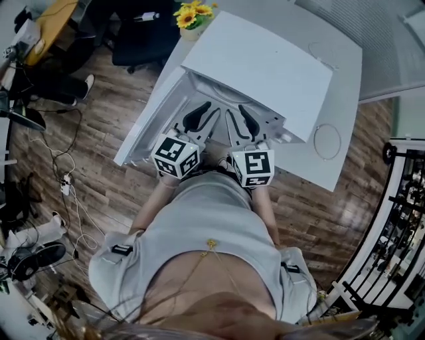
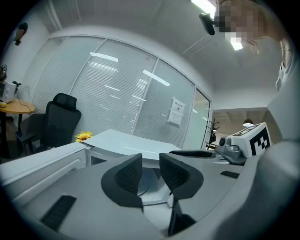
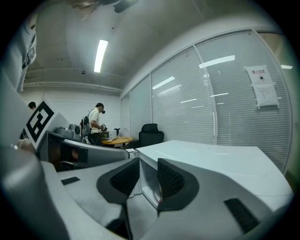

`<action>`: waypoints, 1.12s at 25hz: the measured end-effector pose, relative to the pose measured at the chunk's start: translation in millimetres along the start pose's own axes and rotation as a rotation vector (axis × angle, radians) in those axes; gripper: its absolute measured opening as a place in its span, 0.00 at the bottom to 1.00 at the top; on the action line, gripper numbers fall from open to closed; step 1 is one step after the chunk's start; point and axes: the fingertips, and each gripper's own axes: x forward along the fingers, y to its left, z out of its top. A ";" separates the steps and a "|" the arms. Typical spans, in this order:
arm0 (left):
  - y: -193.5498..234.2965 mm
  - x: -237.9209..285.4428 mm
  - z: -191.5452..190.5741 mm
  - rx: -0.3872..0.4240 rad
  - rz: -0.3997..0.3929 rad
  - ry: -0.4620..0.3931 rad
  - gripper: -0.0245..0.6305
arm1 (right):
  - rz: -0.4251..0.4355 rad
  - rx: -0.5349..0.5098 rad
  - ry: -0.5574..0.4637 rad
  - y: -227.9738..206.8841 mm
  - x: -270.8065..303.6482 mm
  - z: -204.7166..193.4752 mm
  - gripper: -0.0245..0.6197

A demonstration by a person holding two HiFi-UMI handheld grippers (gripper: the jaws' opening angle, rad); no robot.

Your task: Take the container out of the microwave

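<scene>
Microwave [image 1: 265, 73] open, inside mostly hidden | left tongs [image 2: 151, 164] apart, empty | right tongs [image 3: 148, 171] apart, empty

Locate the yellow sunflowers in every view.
Head view: the sunflowers sit at the top edge, just beyond the microwave.
Left gripper view: small, left of centre, next to the black chair.
Right gripper view: not in it.
Shared landmark: the white microwave's flat top, near the middle of all three views.
</scene>
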 end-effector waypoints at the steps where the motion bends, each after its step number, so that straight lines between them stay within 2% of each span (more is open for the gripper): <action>1: 3.5 1.9 1.8 0.004 -0.012 0.004 0.22 | -0.015 0.003 0.000 -0.8 3.2 0.9 0.24; 14: 39.8 22.4 6.3 0.022 -0.134 0.058 0.22 | -0.153 0.045 0.017 -7.7 38.6 1.3 0.24; 21: 49.4 31.9 1.3 0.022 -0.184 0.091 0.22 | -0.194 0.063 0.043 -8.4 50.6 -6.4 0.24; 28: 60.0 39.9 -8.4 0.030 -0.196 0.125 0.22 | -0.205 0.069 0.098 -7.4 61.7 -26.0 0.24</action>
